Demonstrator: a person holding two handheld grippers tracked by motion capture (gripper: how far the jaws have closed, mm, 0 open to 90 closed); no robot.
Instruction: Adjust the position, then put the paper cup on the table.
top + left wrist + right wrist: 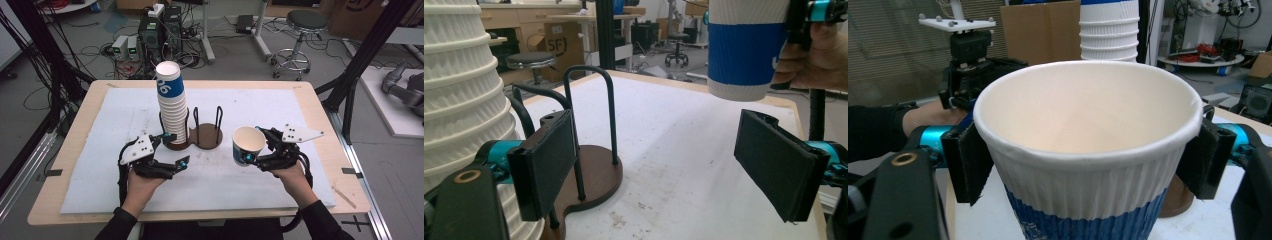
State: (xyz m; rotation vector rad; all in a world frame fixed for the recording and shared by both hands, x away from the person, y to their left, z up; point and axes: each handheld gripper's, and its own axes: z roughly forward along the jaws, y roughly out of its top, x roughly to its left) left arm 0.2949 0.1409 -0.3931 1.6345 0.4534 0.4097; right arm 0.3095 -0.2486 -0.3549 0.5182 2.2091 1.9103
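Observation:
A tall stack of white ribbed paper cups (171,102) with a blue band on top stands in the left ring of a brown cup holder (207,136) with black wire loops. My left gripper (175,148) sits open just in front of the stack's base, with nothing between its pads (544,160); the stack (459,100) is at its left jaw. My right gripper (252,145) is shut on a single white and blue cup (248,142), held above the mat to the right of the holder. This cup (1088,150) is upright, mouth open, and clamped on both sides.
A white mat (125,115) covers the wooden table (75,130). The holder's right ring (596,175) has no cups in it. Beyond the table lie cables, computers and a stool (300,30). Black frame posts (360,55) stand at both sides.

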